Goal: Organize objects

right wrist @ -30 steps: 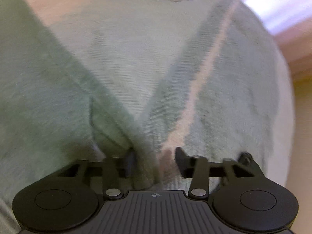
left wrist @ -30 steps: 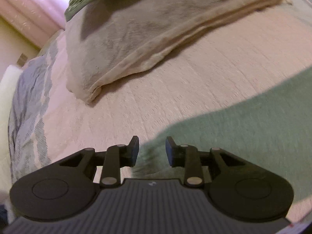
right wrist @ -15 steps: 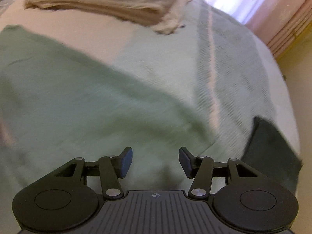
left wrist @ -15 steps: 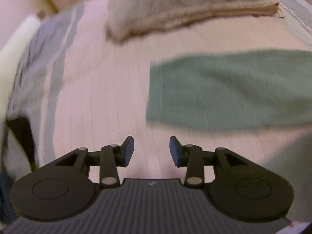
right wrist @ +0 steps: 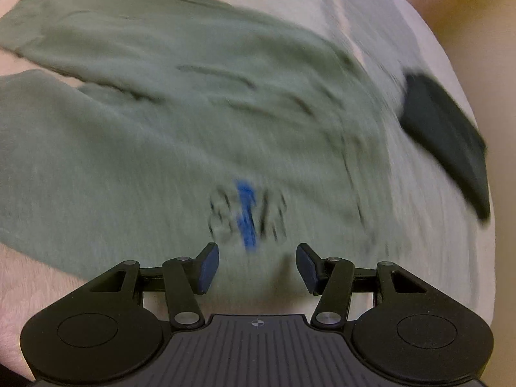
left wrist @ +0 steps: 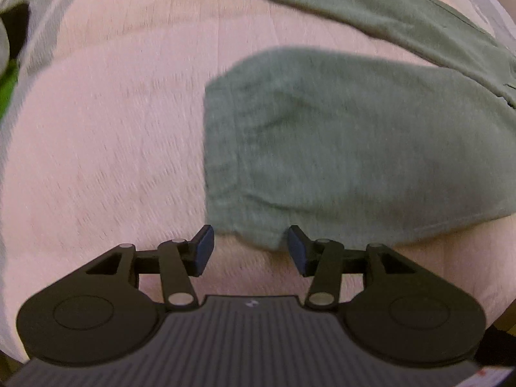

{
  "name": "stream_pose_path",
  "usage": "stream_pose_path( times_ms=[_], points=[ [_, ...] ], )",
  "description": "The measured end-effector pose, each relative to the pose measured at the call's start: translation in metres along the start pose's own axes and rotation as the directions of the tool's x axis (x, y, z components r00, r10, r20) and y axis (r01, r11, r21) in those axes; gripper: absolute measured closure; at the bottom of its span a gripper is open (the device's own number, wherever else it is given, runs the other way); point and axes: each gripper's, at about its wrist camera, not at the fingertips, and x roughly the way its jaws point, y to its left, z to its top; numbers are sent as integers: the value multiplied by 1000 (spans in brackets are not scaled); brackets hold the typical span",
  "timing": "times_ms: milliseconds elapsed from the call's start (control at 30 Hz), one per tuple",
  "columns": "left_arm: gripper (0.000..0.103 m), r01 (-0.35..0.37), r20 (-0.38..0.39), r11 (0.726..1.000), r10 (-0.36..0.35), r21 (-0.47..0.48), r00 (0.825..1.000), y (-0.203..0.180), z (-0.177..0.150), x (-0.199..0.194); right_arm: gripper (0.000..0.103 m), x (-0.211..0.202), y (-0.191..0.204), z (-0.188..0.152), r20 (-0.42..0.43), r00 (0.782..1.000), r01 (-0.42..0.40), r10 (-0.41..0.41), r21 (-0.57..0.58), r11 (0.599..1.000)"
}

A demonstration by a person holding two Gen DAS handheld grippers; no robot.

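A green garment lies spread flat on the pink bedspread. In the left wrist view my left gripper is open and empty, its tips just short of the garment's near corner. In the right wrist view the same garment fills the frame, with a blurred dark and blue print near its lower edge. My right gripper is open and empty, low over the cloth just below that print.
A dark folded item lies on the bed to the right of the garment. At the far left edge of the left wrist view there are a black shape and a bright green strip.
Both grippers have pulled back and tilted down toward the near part of the bed. The right gripper has let go of the cloth it had between its fingers. The pillows have left both views.
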Motion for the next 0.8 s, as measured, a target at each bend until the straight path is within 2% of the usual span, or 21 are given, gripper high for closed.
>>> stream_pose_path(
  times_ms=[100,167,200,233,267,300,400,500,633,733,800],
  points=[
    [58,14,-13,999,-14,-32,1000,1,-8,11,52,-2,-22,-25,-24,999,28,-25,129,991],
    [62,22,-9,998,-23,-65,1000,3,-9,16,52,-4,-42,-35,-24,999,36,-32,211,977],
    [73,25,-3,997,-25,-74,1000,2,-11,16,52,-4,-55,-40,-17,999,35,-32,263,964],
    [90,25,-3,997,-26,-77,1000,0,-12,16,52,-3,-68,-43,-8,999,34,-33,308,951],
    [99,13,-5,997,-13,-75,1000,-3,-12,15,52,-2,-81,-46,1,999,34,-36,351,936],
    [103,-4,-9,998,3,-69,1000,-7,-12,13,52,1,-95,-48,9,999,31,-38,395,918],
    [103,-59,8,997,59,-45,998,-19,-16,-1,52,8,-136,-49,43,998,9,-34,483,876],
    [103,-127,-2,991,127,-51,992,-26,-25,-16,52,18,-168,-38,123,992,-63,9,447,892],
    [103,-182,-21,983,182,-29,983,-41,-26,-24,52,41,-192,-1,219,968,-187,123,301,935],
    [103,-212,-1,977,212,-20,977,-57,-17,-29,52,63,-201,31,282,937,-268,204,208,941],
    [103,-209,5,978,209,4,978,-75,-5,-28,52,80,-203,48,308,911,-335,275,159,929]
  ],
)
